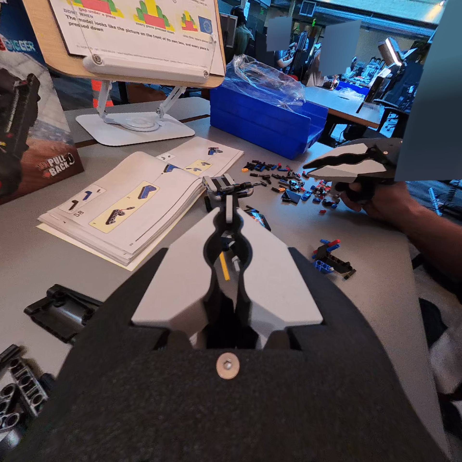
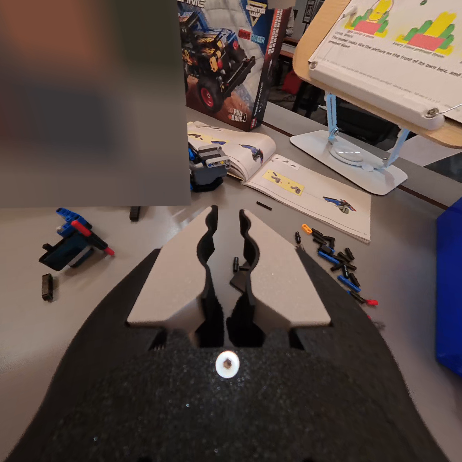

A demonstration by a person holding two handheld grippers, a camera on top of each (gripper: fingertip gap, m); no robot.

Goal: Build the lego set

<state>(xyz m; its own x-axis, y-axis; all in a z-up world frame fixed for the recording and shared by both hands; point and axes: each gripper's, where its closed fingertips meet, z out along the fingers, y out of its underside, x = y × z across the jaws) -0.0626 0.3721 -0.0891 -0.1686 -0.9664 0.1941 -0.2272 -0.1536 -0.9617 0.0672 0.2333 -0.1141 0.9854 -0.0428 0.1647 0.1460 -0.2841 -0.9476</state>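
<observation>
My left gripper is shut on a light grey beam that stands up from its tips and reaches the grey and black chassis assembly beside the open manual. I cannot tell whether the beam is joined to the chassis. My right gripper is open a little and empty, low over the table. A black pin lies between its fingers. In the left wrist view the right gripper hovers at a pile of small pieces. The chassis also shows in the right wrist view.
A blue and black sub-assembly with a red axle lies apart. Small pins lie right of the gripper. The set box, a sheet stand, a blue bin and black parts ring the table. Tip to tip, the grippers are about 20 cm apart.
</observation>
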